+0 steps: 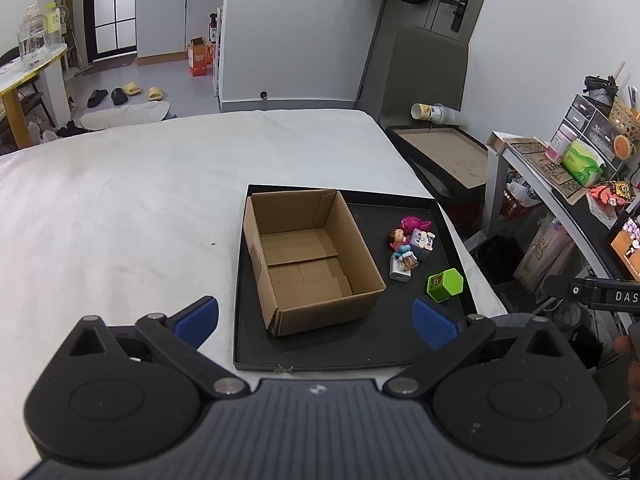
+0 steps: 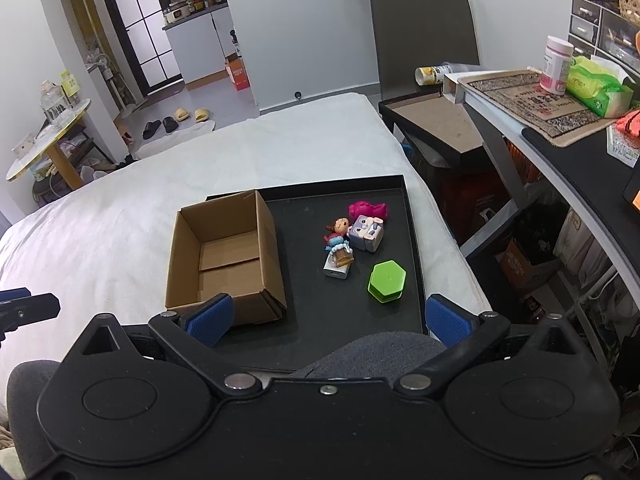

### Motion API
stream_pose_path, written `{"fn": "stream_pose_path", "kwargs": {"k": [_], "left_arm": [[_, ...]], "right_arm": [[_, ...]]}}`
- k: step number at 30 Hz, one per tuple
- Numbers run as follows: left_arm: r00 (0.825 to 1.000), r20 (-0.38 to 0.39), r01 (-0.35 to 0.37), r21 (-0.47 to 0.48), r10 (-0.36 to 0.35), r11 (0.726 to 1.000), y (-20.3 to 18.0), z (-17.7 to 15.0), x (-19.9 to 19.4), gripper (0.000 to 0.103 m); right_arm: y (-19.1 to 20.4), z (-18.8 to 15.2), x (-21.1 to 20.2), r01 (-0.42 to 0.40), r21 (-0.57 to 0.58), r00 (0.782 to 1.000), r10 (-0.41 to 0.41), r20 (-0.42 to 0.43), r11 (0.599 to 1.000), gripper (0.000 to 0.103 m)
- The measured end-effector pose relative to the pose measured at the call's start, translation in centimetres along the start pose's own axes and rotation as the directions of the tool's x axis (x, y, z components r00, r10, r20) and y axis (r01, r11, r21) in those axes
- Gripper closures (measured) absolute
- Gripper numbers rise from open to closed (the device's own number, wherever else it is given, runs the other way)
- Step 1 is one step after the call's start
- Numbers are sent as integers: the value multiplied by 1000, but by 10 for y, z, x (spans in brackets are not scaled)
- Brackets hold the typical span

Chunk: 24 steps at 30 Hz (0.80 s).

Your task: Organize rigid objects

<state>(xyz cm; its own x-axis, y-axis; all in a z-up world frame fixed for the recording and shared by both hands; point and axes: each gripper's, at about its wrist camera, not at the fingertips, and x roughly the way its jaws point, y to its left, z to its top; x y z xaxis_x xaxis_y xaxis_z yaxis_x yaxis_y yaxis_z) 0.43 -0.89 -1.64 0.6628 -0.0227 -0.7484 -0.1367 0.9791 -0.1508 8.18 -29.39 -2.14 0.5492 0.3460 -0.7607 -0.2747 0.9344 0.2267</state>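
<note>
Cardboard box point(image 2: 224, 256) empty on black tray point(image 2: 412, 216), toys point(image 2: 356, 236) and green case point(image 2: 387, 281) lying beside it, not yet packed. Left gripper point(image 1: 316, 320) and right gripper point(image 2: 328, 320) both spread apart, holding nothing, well short of them.

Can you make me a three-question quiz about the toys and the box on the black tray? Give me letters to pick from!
1. Where does the cardboard box sit on the black tray?
A. the left part
B. the right part
C. off the tray

2. What colour is the hexagon box?
A. red
B. green
C. yellow

3. What is inside the cardboard box?
A. all the toys
B. one doll
C. nothing

Answers:
1. A, as it fills the tray's left side in both views.
2. B, since it is bright green, lying apart from the toy cluster.
3. C, because only its bare brown floor shows; the doll figure and the others lie on the tray beside it.
</note>
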Motion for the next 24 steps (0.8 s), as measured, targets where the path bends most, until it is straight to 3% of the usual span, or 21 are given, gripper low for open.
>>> {"fn": "stream_pose_path", "kwargs": {"k": [10, 24], "left_arm": [[1000, 16, -16, -62, 17, 998, 17, 8, 26, 1], [1000, -28, -19, -175, 14, 984, 45, 17, 90, 3]], "right_arm": [[-12, 1, 20, 10, 38, 1000, -9, -29, 999, 0], [-29, 10, 49, 33, 112, 998, -27, -55, 993, 0]]}}
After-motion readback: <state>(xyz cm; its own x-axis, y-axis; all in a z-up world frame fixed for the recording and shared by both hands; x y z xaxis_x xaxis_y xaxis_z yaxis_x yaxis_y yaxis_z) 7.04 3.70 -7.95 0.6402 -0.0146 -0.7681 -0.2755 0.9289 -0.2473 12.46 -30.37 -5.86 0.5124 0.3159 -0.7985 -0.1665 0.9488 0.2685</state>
